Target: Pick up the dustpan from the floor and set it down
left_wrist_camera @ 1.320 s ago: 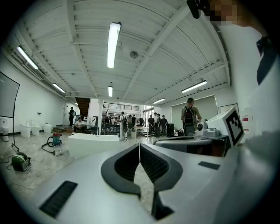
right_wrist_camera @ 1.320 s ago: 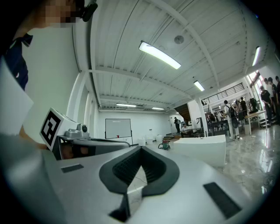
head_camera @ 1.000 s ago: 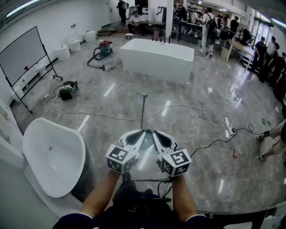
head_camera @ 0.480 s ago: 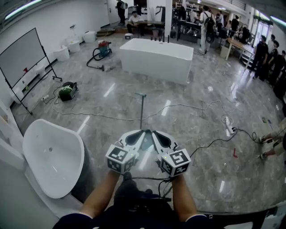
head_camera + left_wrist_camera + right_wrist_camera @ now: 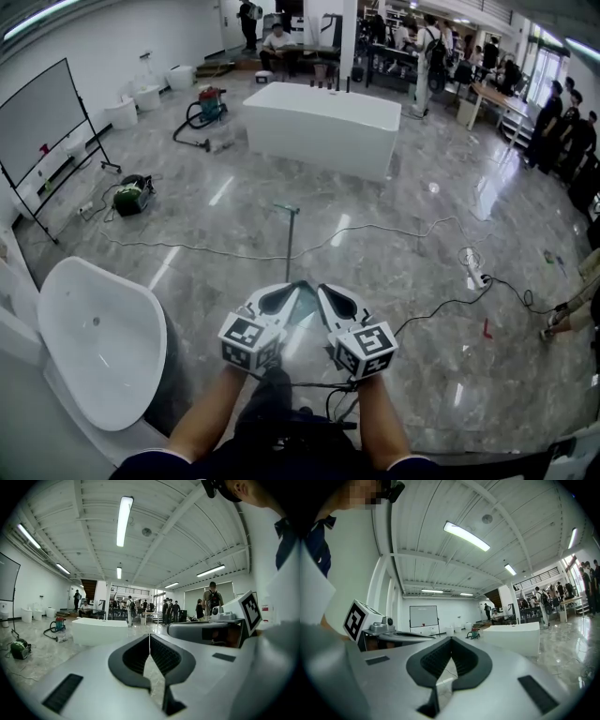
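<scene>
Claws both shut: L claw [image 5: 149, 638] has its tips pressed together w/ nothing btwn them. R claw [image 5: 451, 641] is the same, tips meeting, empty. In the head view the pair sit side by side, tips angled in toward each other and close together. The marker cubes [image 5: 248, 339] are nearest the person, w/ bare forearms [image 5: 211, 417] behind them.

The dustpan [image 5: 288, 234] stands on the floor [image 5: 403, 187] just ahead of the tips. Only its thin upright handle shows clearly. The lower end is hidden behind the claws, so the pan can't be made out. It's in neither claw.

A cable [image 5: 375, 228] runs across the floor past the handle, w/ a power strip [image 5: 473, 267] off to the R. Further back, approx centre, is a rect white tub [image 5: 319, 127]. An oval tub [image 5: 94, 342] sits close at the L edge. A whiteboard [image 5: 37, 127] stands far L, w/ a green machine [image 5: 131, 195] near its foot. A vacuum [image 5: 208, 103] is L of the rect tub. People [image 5: 562, 122] stand along the back and R side.
</scene>
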A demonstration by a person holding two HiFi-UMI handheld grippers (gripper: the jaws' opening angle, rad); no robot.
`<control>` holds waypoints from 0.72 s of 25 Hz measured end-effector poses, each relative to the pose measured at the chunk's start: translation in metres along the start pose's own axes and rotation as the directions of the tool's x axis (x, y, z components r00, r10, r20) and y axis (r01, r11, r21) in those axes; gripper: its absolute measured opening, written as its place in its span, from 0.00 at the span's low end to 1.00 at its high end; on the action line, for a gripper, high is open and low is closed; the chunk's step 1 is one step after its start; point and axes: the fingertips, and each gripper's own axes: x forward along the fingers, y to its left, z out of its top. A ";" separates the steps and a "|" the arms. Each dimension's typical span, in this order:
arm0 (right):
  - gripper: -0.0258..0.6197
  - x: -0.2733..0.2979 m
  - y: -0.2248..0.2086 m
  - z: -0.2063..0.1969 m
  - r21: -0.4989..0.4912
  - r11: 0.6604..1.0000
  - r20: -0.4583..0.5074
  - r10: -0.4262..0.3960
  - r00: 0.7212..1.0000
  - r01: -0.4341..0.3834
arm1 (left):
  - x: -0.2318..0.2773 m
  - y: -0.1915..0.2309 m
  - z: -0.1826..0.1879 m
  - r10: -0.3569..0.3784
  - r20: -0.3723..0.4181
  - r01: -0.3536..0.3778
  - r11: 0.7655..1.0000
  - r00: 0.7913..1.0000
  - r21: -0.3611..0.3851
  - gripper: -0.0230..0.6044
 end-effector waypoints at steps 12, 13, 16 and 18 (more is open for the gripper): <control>0.05 0.111 -0.076 -0.033 -0.035 0.999 -0.127 -0.012 0.992 0.007 | 0.099 0.107 -0.020 -0.014 0.008 0.014 0.998 1.000 -0.055 0.06; 0.05 0.123 -0.084 -0.034 -0.040 0.999 -0.132 -0.017 0.991 0.012 | 0.109 0.116 -0.021 -0.025 0.014 0.026 0.998 1.000 -0.058 0.06; 0.05 0.161 -0.104 -0.035 -0.035 0.999 -0.144 -0.033 0.989 0.029 | 0.138 0.148 -0.024 -0.052 0.003 0.052 0.997 0.999 -0.055 0.06; 0.05 0.185 -0.113 -0.036 -0.030 0.999 -0.155 -0.042 0.987 0.038 | 0.153 0.169 -0.025 -0.070 -0.003 0.069 0.996 0.998 -0.052 0.06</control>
